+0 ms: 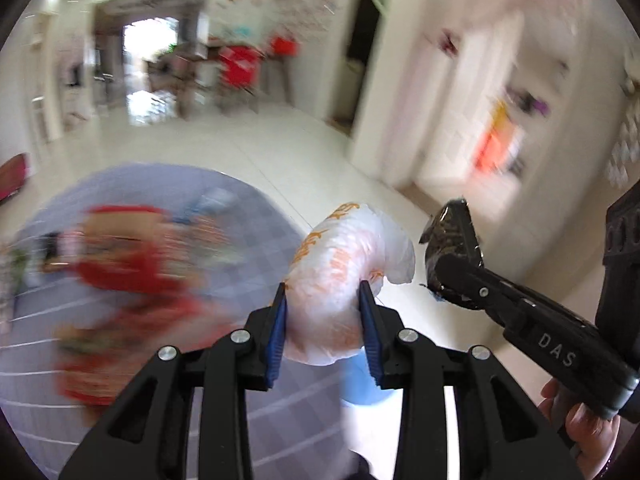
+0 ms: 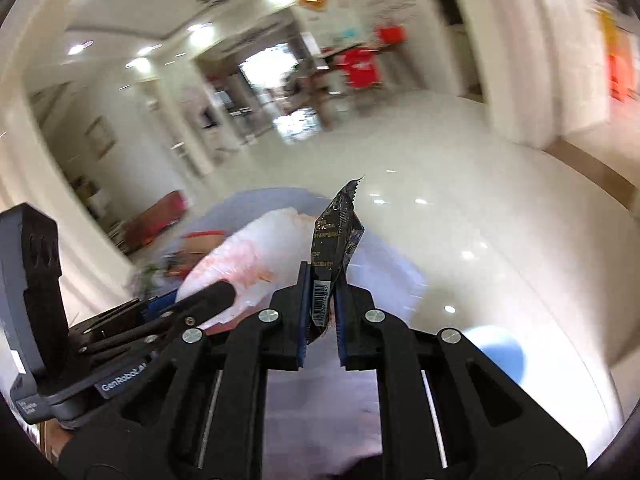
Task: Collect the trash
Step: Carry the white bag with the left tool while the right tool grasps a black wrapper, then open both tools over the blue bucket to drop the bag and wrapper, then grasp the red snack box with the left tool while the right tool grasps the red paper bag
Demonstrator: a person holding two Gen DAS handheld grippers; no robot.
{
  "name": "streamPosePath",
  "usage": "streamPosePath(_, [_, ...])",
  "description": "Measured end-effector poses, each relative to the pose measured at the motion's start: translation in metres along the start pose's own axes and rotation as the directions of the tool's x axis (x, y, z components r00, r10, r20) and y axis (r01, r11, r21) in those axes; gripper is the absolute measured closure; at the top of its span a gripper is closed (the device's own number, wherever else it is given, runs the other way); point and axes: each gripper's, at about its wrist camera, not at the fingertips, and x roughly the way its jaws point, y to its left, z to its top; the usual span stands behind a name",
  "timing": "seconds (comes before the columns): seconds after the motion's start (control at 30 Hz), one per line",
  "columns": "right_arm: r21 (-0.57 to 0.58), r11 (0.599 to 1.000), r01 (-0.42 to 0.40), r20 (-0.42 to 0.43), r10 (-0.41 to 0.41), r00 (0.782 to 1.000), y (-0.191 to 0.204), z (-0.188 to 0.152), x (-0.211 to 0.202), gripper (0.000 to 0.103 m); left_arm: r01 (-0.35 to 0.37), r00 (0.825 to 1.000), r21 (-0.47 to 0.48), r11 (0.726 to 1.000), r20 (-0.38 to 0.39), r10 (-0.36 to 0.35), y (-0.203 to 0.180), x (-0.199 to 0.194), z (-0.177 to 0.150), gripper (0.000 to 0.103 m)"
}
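Left gripper [image 1: 323,300] jaws pinch a soft, light plastic bag [image 1: 348,264] mid-body; right gripper [image 2: 322,296] jaws clamp a thin, crinkly wrapper [image 2: 338,236] by its end.

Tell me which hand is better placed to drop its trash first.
Hard to call: both are loaded. Left gripper grips a white crumpled plastic bag; right gripper pinches a black foil wrapper. No bin shows clearly.

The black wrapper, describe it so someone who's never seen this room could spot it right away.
Start at the round table with the pale blue checked cloth, then look just above its edge to the two hand-held grippers side by side. The right hand-held gripper is shut on the black wrapper. It is flat, dark and crinkled with a white barcode, unlike the puffy white plastic bag with orange print beside it.
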Motion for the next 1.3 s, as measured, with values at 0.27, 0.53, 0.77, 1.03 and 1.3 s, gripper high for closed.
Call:
streamPosePath(0.27, [0.154, 0.967, 0.202, -0.061, -0.195, 0.979, -0.145, -0.025, -0.02, 0.092, 0.1, 0.965, 0.076, 0.992, -0.25, -0.079, -0.087, 0.126, -0.003, 0.065])
streamPosePath(0.53, [0.237, 0.935, 0.265, -0.12, -0.242, 0.963, -0.2, -0.046, -0.006, 0.092, 0.073, 0.932, 0.065, 0.995, -0.36, -0.045, -0.121, 0.2, -0.004, 0.024])
streamPosePath(0.77, [0.23, 0.94, 0.25, -0.13, -0.225, 0.966, -0.196, -0.049, 0.003, 0.092, 0.031, 0.951, 0.094, 0.995, -0.31, 0.0, -0.111, 0.186, -0.004, 0.024])
streamPosePath(1.03, [0.202, 0.95, 0.237, -0.099, -0.221, 0.97, -0.161, -0.045, 0.015, 0.088, -0.048, 0.973, 0.095, 0.994, -0.219, 0.068, -0.089, 0.152, 0.014, 0.024])
streamPosePath(1.3, [0.178, 0.934, 0.309, -0.043, -0.306, 0.951, -0.15, -0.039, 0.016, 0.028, -0.085, 0.987, 0.071, 0.994, -0.133, 0.094, -0.062, 0.107, 0.028, 0.022])
